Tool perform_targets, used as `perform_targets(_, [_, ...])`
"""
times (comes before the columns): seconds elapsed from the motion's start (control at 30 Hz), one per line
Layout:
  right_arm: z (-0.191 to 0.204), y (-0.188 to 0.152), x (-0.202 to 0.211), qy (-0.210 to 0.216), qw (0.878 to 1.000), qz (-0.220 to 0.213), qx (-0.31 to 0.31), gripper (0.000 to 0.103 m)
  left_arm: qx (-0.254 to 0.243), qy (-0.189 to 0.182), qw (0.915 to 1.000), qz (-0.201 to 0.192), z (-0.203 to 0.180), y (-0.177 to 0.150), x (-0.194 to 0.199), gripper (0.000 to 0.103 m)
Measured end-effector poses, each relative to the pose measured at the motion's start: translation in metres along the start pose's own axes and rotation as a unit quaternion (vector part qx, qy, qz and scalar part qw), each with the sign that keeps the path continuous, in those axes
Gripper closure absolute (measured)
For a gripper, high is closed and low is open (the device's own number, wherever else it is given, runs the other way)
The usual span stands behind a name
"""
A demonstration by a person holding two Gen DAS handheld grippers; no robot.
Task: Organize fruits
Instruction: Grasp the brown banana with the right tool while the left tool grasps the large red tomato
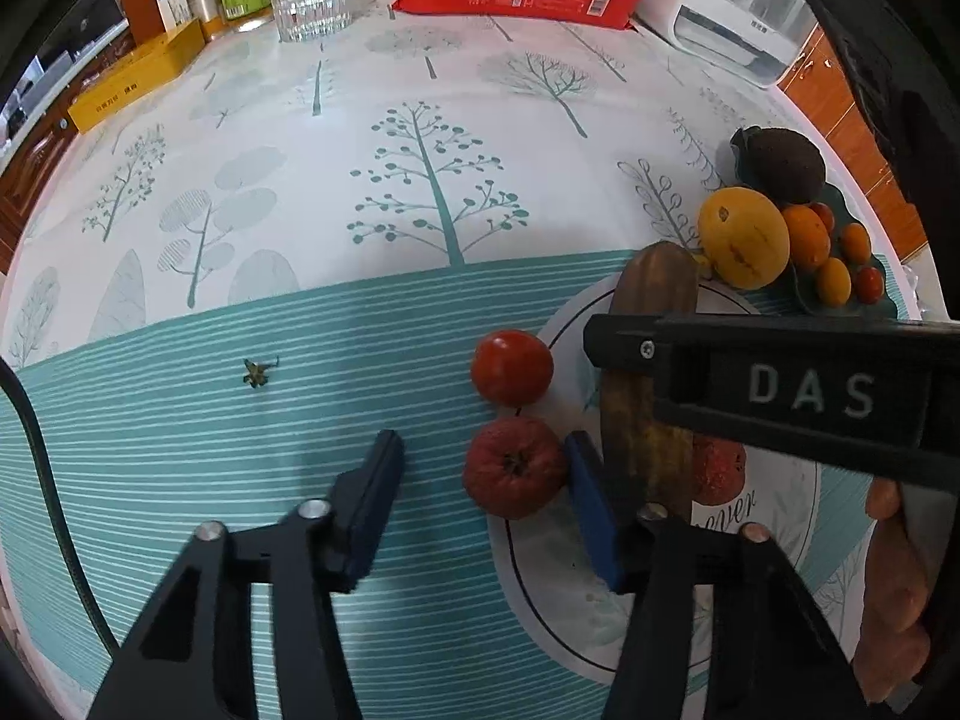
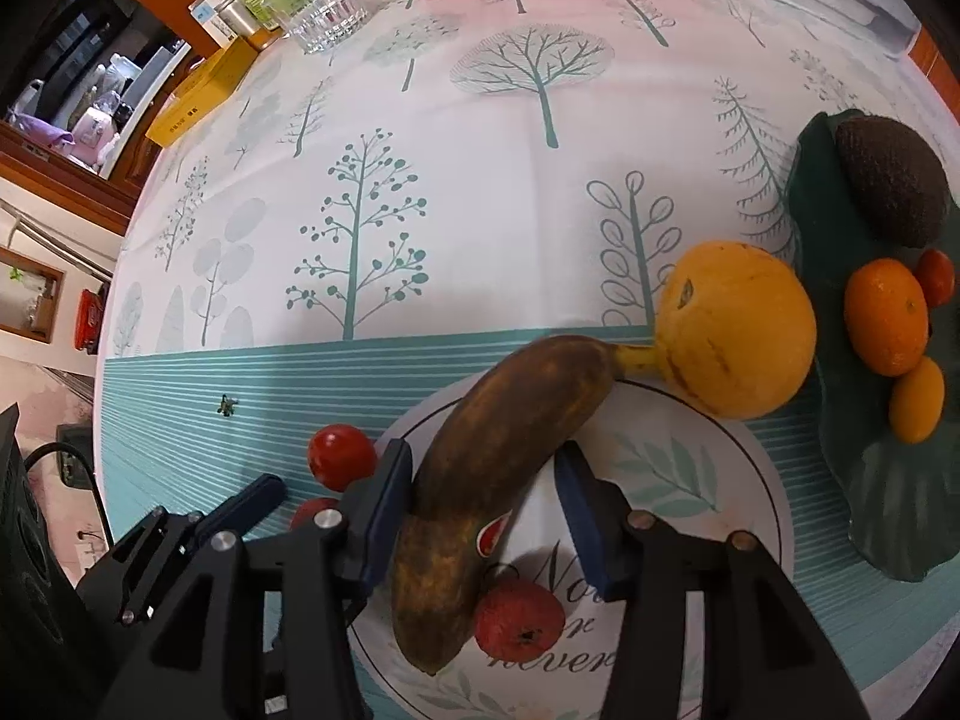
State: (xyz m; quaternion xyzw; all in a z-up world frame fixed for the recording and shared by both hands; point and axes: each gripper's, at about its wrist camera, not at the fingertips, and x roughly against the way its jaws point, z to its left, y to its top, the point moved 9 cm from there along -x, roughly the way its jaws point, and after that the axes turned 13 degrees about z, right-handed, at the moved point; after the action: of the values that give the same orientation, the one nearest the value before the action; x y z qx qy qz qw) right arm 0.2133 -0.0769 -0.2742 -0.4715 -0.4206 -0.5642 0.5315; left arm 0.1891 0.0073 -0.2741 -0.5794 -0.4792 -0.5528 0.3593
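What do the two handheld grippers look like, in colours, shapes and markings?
Both are black. The left gripper has angular arms with open cut-outs, silver round pivot pins and flat dark blue fingers. The right gripper is built the same way, with dark blue fingers. In the left wrist view its black body carries raised pale letters "DAS" and a small screw. A dark cable runs along the left edge.

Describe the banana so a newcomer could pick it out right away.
Find the round white plate printed with leaves, beside the dark green leaf-shaped dish of fruit. The banana lies across it. It is the only long fruit, browned almost all over, amid small round red ones.
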Motion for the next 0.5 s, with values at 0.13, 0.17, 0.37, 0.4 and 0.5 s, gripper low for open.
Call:
perform_targets(0.13, [-0.002, -0.001, 0.001, 0.019, 1.0, -0.005, -0.004, 0.056, 0.004, 0.001, 1.0, -0.004, -0.001, -0.001, 0.0, 0.072])
perform_targets(0.17, [0.0, -0.001, 0.002, 0.03, 1.0, -0.005, -0.003, 0.059, 0.008, 0.0, 1.0, -0.005, 0.0, -0.002, 0.001, 0.072])
perform_targets(0.37, [0.016, -0.01, 0.018, 0.044, 0.998, -0.024, 0.031, 0.065, 0.012, -0.001, 0.9998, -0.017, 0.002, -0.008, 0.016, 0.073])
perform_targets(0.4, [0.017, -0.012, 0.021, 0.046, 0.998, -0.028, 0.034, 0.066, 0.012, -0.001, 0.9997, -0.02, 0.002, -0.009, 0.02, 0.073])
perform_targets(0.5, [0.021, -0.018, 0.031, 0.057, 0.997, -0.039, 0.04, 0.067, 0.013, -0.004, 0.9995, -0.029, 0.003, -0.013, 0.033, 0.073])
